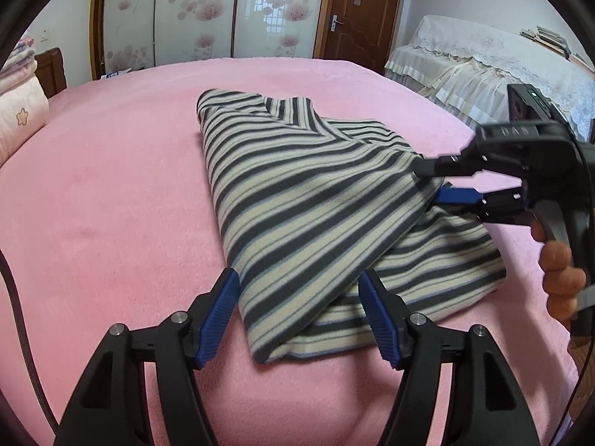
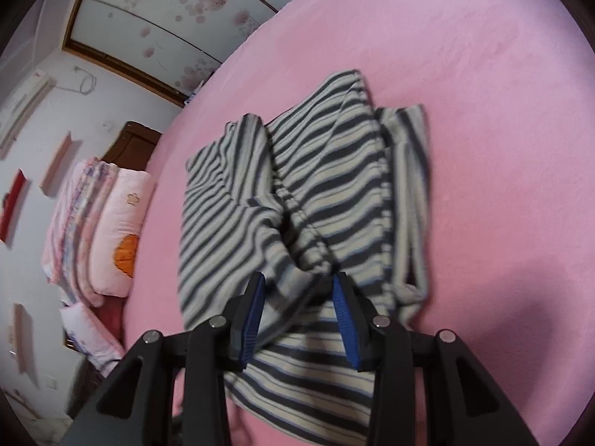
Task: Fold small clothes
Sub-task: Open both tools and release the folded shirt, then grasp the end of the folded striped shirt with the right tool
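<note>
left gripper point(image 1: 299, 310) standing open, straddling the striped garment's point(image 1: 316, 200) near corner | right gripper point(image 2: 299, 306) parted, releasing its fold | garment lying folded on the pink bedspread point(image 1: 111, 193) | next: regrasping an edge for another fold

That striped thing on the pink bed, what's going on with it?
A person is folding a striped garment on the bed with two handheld grippers. One layer already lies folded over. The left gripper is open, its fingers straddling the near corner. The right gripper is open too, with the cloth's edge between its fingers.
</note>
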### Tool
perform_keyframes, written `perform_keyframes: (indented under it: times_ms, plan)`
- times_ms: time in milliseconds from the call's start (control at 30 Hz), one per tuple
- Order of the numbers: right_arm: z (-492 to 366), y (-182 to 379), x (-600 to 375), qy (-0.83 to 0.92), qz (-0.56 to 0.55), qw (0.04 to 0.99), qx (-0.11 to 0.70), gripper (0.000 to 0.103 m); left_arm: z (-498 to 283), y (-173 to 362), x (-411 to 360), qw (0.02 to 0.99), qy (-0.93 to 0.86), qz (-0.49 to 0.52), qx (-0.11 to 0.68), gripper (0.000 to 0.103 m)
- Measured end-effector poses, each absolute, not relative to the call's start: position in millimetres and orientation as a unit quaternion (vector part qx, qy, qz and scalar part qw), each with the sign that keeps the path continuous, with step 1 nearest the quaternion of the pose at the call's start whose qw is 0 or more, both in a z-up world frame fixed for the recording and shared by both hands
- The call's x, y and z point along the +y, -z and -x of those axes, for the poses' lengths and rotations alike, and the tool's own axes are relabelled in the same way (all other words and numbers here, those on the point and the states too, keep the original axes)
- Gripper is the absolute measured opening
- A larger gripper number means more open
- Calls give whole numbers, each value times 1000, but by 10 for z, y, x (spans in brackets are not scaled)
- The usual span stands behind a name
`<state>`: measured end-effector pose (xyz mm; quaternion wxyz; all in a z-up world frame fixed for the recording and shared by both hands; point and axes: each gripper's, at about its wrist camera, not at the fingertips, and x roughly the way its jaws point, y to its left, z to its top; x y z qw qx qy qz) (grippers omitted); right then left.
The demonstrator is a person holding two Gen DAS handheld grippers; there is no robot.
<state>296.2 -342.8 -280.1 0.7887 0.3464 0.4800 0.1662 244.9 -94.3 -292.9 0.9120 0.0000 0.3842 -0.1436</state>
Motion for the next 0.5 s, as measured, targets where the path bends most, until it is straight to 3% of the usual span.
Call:
perform_keyframes:
  times_ms: [300,367,500]
  plan:
    - [-3246,2803,-3241,-169,-321,793,490,37,-2464,3083,-928,893,140,-2,428,65]
    - [-3234,2753,-3208,-167,-305,802,486,18,-2485,3101,-940,895,129,-1,428,65]
    - [-3151,2590,-3223,-163,-295,819,465,10,-2550,3133,-976,897,94,-7,432,65]
